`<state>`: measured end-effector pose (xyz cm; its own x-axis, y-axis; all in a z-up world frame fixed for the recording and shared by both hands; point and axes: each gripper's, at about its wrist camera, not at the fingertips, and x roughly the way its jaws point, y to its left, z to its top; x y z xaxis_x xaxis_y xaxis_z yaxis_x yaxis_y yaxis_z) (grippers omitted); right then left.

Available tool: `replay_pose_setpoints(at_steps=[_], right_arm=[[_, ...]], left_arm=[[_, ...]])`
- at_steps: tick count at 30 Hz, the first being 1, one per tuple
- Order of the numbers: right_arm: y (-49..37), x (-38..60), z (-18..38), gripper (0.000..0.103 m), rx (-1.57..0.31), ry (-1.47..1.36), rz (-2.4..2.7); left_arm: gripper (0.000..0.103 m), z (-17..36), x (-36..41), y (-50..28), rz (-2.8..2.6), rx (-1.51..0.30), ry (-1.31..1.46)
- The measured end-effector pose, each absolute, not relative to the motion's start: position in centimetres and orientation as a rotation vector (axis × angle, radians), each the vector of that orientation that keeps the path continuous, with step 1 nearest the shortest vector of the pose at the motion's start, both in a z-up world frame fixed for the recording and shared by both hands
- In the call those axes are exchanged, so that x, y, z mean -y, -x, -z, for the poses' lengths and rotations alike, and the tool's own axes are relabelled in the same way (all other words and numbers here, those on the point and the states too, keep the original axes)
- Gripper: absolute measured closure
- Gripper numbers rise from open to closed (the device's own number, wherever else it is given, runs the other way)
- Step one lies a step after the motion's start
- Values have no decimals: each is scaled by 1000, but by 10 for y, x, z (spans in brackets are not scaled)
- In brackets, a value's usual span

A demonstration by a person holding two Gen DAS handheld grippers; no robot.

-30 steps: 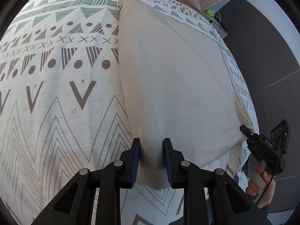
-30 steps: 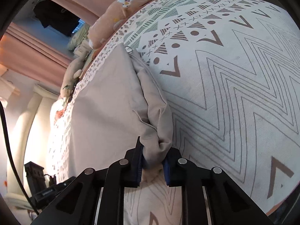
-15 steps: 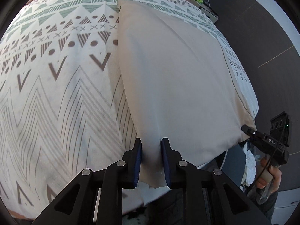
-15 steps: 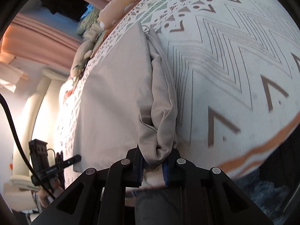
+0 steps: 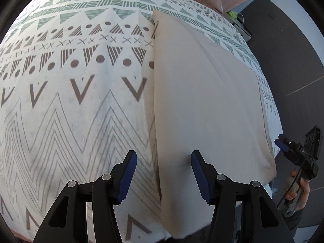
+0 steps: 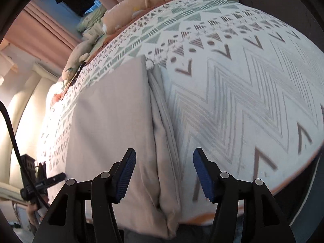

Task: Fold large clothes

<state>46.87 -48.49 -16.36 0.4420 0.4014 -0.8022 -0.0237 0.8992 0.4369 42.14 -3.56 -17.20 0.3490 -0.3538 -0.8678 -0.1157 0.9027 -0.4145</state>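
Strong fisheye bending with black corners; warm glare washes the right-wrist view's left edge (bedspread [image 6: 253,93] slightly motion-blurred), otherwise even daylight.

Patterned bedspread [image 5: 70,111] lies bare beside the beige garment [image 5: 202,101]; pillows [image 6: 129,10] crowd the far edge

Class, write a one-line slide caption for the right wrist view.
Open right tool above folded beige cloth on a patterned bedspread.
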Motion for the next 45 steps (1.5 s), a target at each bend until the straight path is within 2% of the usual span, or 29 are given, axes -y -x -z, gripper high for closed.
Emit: replay_pose_setpoints(at_steps=[8,21,22,23,26,29,34,36,37,38,40,45], right_arm=[[-549,436,174,44,-1124,-270,-305],[-619,405,174,47,-1100,-156,-286],[-624,403,175,60,-1102,-155,-294],[-628,401,176,85,-1103,-157,-306],[-626,403,173,98,-1080,-127,-281],[-620,400,166,100,-1043,-68,-242],[-626,413,178,99,-1081,-142,-211],[-628,419,181,94,-1098,-179,-210],[-628,423,181,86,-1108,-208,-223],[-628,429,182,70,-1128,-240,-237],[-627,439,184,50,-1154,-313,-267],[-620,457,193,50,-1207,-429,-370]], left_arm=[[46,174,31,-463,150,-1236,446],[46,180,24,-519,94,-1192,465],[46,180,24,-522,94,-1190,468],[46,181,23,-525,92,-1188,468],[46,180,24,-534,91,-1182,468],[46,179,24,-542,97,-1173,467],[46,180,30,-554,99,-1155,436],[46,181,30,-557,100,-1155,427],[46,181,29,-557,107,-1154,429],[46,180,30,-558,114,-1151,429],[48,179,31,-559,122,-1146,416],[49,178,37,-563,130,-1146,399]])
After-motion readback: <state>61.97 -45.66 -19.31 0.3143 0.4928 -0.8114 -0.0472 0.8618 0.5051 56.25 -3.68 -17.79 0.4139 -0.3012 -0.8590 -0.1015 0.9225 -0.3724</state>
